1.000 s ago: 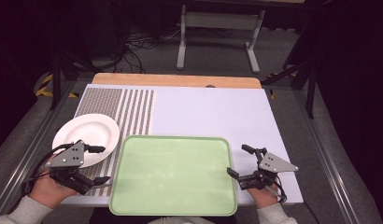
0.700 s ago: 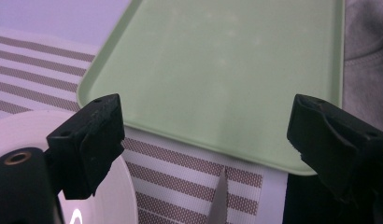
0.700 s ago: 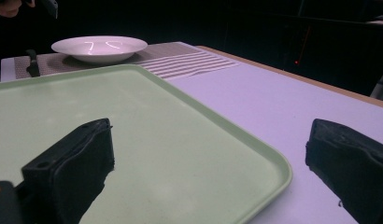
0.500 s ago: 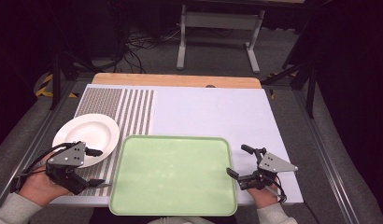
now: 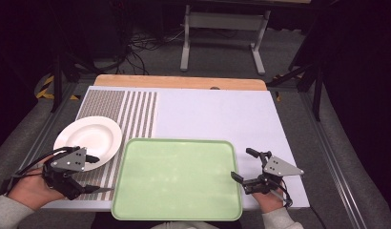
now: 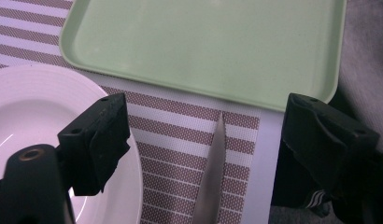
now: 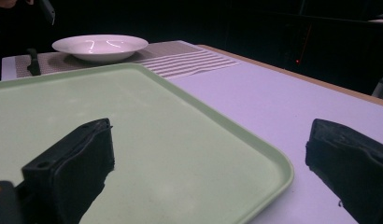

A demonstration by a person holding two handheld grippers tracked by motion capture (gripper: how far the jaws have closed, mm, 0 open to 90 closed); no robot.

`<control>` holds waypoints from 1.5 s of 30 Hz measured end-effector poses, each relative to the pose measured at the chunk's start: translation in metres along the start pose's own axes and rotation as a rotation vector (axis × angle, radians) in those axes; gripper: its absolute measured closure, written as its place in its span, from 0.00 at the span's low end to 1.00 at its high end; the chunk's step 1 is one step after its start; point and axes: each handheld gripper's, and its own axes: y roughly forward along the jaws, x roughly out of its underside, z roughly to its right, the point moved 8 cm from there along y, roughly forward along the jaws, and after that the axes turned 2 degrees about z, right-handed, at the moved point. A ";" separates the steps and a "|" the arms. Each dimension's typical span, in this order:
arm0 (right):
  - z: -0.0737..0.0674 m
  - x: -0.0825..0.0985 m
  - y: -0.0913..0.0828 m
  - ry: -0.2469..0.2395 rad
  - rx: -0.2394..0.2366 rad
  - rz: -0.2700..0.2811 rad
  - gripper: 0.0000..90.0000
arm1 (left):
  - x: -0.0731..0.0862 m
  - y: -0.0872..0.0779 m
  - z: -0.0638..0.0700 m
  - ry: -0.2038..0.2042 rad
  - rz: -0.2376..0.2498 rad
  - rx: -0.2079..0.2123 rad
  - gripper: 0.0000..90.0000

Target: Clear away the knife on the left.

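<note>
Steel of a knife lying flat on the striped placemat, midway between the jaws of the left gripper, tip pointing away from them toward the near rim of the green tray. Left jaws standing wide, one on each side of the blade, not pressing on it, and just now closing in a little. Probably set astride like this to pinch the knife across its width and lift it off the mat. White plate just outside one jaw, its rim partly under it, so little room to spare on that side.

Right gripper held low over the desk, jaws spread wide with nothing between them. One jaw above the tray's edge, the other above bare desk beyond the rim. Likely parked there to leave the left hand a clear working space, and close enough to steady the tray if needed.
</note>
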 end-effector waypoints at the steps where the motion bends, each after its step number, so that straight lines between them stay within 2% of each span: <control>1: 0.000 0.000 0.000 -0.001 0.000 -0.002 0.02 | 0.000 -0.001 0.000 0.000 -0.003 0.002 0.19; 14: 0.000 0.000 0.000 -0.001 -0.004 -0.002 0.02 | 0.016 -0.005 -0.003 0.027 -0.111 0.059 0.26; 16: 0.000 0.000 0.000 -0.002 -0.004 -0.002 0.02 | 0.017 -0.006 -0.004 0.026 -0.120 0.059 0.27; 19: 0.000 0.000 0.000 -0.004 -0.006 -0.002 0.02 | 0.023 -0.006 -0.004 0.016 -0.163 0.061 0.28; 25: 0.000 0.000 0.000 -0.001 -0.003 0.000 0.02 | 0.034 -0.006 -0.005 0.008 -0.219 0.088 0.29; 34: 0.000 0.000 0.000 -0.003 -0.004 -0.002 0.02 | 0.052 -0.005 -0.008 -0.001 -0.284 0.099 0.33; 41: 0.000 0.000 0.000 0.000 -0.007 -0.003 0.02 | 0.064 -0.003 -0.009 0.023 -0.327 0.108 0.38; 45: 0.000 0.000 0.000 0.002 -0.006 0.000 0.02 | 0.072 -0.002 -0.010 0.020 -0.357 0.111 0.42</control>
